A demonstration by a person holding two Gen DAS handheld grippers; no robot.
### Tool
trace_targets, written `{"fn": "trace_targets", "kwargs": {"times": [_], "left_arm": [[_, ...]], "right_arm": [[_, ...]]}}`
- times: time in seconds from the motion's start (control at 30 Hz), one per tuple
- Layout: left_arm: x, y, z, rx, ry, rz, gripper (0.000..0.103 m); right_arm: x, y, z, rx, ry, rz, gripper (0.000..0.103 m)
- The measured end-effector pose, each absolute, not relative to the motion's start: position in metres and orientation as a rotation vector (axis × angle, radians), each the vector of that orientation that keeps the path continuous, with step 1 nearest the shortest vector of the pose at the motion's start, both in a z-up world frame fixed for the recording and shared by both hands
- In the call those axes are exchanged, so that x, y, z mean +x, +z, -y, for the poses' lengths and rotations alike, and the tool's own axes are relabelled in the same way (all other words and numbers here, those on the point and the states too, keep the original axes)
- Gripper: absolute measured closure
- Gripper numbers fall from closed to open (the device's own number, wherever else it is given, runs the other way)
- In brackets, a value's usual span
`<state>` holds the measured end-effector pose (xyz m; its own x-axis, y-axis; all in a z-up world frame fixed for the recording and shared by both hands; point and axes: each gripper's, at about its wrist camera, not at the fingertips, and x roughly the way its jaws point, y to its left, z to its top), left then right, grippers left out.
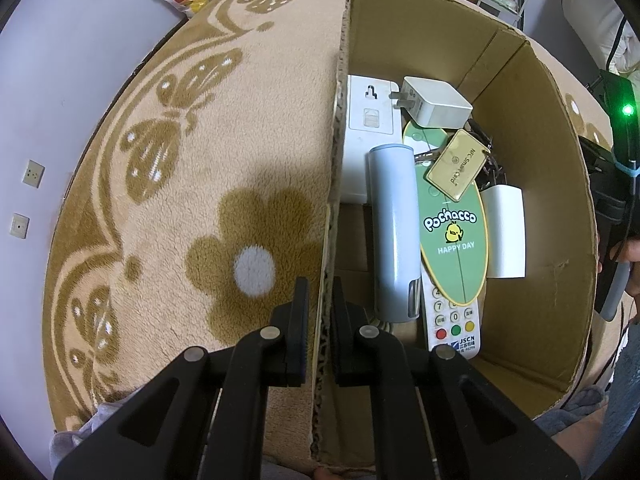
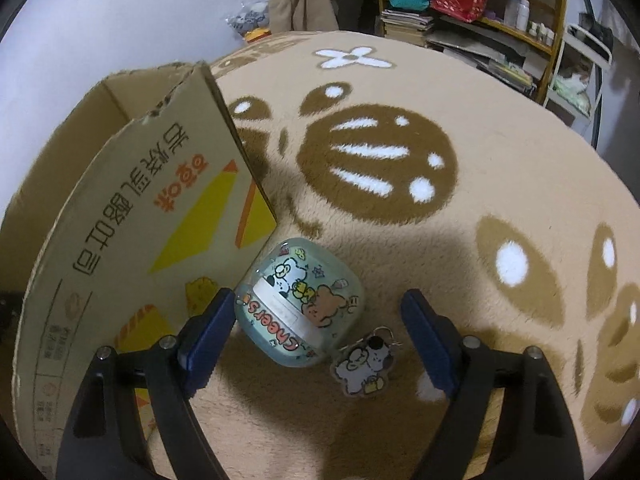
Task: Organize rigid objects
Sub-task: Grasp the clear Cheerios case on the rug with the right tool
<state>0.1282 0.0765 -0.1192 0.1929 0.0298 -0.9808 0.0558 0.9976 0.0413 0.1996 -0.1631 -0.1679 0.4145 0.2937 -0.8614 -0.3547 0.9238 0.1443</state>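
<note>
A plush beige blanket (image 2: 460, 264) with brown flower and butterfly patterns covers the surface. Behind it, a plain pale wall (image 1: 60, 92) carries two sockets (image 1: 33, 173). Cluttered wooden shelves (image 2: 516, 20) stand at the back right.

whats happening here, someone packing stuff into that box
Yes. A person with two handheld grippers is gathering small items into a cardboard box on a fleece blanket. The left gripper is shut on the box's side wall, steadying it. Inside lie a remote, a charger and a card tag. The right gripper is open around a cartoon earbud case that lies outside the box.
</note>
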Motion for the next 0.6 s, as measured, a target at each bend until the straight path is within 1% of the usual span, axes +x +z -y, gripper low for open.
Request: {"fn": "trace_targets", "kwargs": {"times": [0.13, 0.2, 0.23, 0.27, 0.37, 0.6], "left_arm": [[0.127, -0.119, -0.076, 0.074, -0.018, -1.376, 0.094], [0.127, -0.119, -0.076, 0.072, -0.019, -1.377, 0.094], [0.127, -0.119, -0.076, 0.073, -0.020, -1.376, 0.094], [0.127, -0.119, -0.076, 0.076, -0.019, -1.376, 0.094], [0.126, -0.119, -0.076, 0.078, -0.018, -1.375, 0.094], [0.126, -0.120, -0.076, 0.075, -0.020, -1.374, 0.094]], "right_arm": [[0.200, -0.168, 0.162, -0.086, 0.342, -1.036, 0.014], [0.199, -0.168, 0.162, -0.090, 0.325, -1.021, 0.021], [0.198, -0.168, 0.160, -0.103, 0.320, -1.013, 0.029], [0.197, -0.169, 0.157, -0.123, 0.311, -1.010, 0.035], [0.194, -0.169, 0.151, -0.181, 0.292, -1.006, 0.036], [0.181, -0.161, 0.154, -0.133, 0.278, -1.009, 0.036]]}}
